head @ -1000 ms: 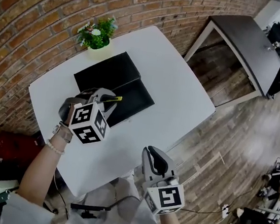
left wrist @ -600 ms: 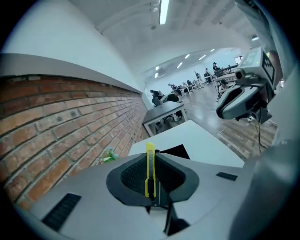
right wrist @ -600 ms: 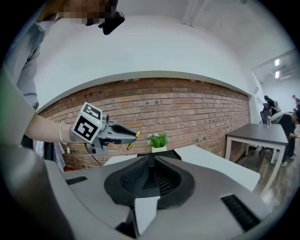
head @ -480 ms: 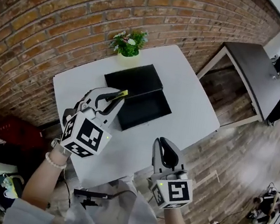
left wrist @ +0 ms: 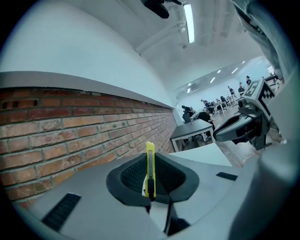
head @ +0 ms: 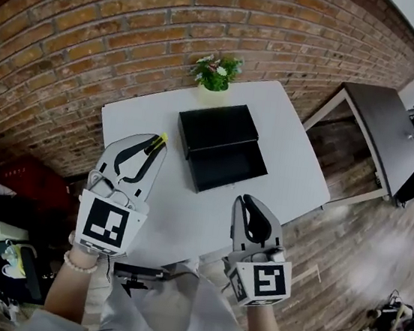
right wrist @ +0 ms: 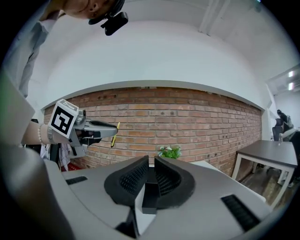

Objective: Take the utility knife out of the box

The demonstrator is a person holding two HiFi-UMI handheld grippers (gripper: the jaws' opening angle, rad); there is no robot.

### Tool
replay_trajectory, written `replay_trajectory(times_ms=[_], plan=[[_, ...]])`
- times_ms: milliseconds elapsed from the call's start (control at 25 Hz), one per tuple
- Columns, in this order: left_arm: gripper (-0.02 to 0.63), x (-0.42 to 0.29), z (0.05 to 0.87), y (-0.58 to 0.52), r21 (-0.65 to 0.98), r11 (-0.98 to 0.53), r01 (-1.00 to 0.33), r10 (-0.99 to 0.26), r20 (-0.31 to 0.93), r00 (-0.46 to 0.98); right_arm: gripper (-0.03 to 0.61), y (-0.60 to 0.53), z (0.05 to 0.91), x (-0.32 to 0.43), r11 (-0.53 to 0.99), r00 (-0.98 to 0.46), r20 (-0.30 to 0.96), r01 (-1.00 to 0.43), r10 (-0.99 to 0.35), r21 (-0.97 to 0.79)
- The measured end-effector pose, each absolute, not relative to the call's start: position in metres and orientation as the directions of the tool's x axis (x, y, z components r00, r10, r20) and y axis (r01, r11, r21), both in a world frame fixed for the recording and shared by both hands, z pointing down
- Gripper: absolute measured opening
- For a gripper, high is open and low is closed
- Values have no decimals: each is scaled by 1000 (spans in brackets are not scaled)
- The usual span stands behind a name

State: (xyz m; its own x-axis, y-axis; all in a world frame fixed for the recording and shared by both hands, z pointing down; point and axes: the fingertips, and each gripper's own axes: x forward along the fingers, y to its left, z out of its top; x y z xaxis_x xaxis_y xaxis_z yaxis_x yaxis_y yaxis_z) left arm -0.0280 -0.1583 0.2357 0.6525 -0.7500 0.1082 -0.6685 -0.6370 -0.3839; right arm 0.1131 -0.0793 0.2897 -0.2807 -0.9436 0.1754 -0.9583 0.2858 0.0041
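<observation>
- Between the jaws of the left hand-held gripper (head: 155, 141) stands the yellow utility knife (left wrist: 149, 171) — clamped and held above the table (head: 290, 164).
- Beside it, the right hand-held gripper (head: 251, 207) has its jaws together and is empty.
- Well apart lies the open black box (head: 221, 144) — the removal looks done; only setting the knife down may remain.

1. We see the utility knife (left wrist: 150, 165) as smooth yellow plastic with a slight gloss.
2. The left tongs (head: 151, 144) and right tongs (head: 248, 201) have smooth, matt grey plastic shells; their pads (right wrist: 132, 177) are black, ribbed and rubbery-looking.
3. The box (head: 218, 128) looks matt black inside and out, like card.
4. The worktop (head: 285, 148) is smooth, white, faintly sheened.
5. We find the wall (head: 97, 25) rough red brick, the floor (head: 363, 242) worn wooden planks.
</observation>
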Motion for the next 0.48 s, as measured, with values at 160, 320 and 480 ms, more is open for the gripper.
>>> replay_trajectory(times_ms=[160,320,480], plan=[[66,-57,228,-140,-344,-597,-724,-787,76,613,63,-78,279,101,311,-304,157,-950,-939,16],[66,-78,229,-122,-287,-572,-769,-813,78,576,63,-76,276,89,339,-333,156,-941,-930,14],[66,-91,229,-112,-263,-552,-792,-830,83,551,63,-79,274,77,364,-358,149,-931,-922,18]])
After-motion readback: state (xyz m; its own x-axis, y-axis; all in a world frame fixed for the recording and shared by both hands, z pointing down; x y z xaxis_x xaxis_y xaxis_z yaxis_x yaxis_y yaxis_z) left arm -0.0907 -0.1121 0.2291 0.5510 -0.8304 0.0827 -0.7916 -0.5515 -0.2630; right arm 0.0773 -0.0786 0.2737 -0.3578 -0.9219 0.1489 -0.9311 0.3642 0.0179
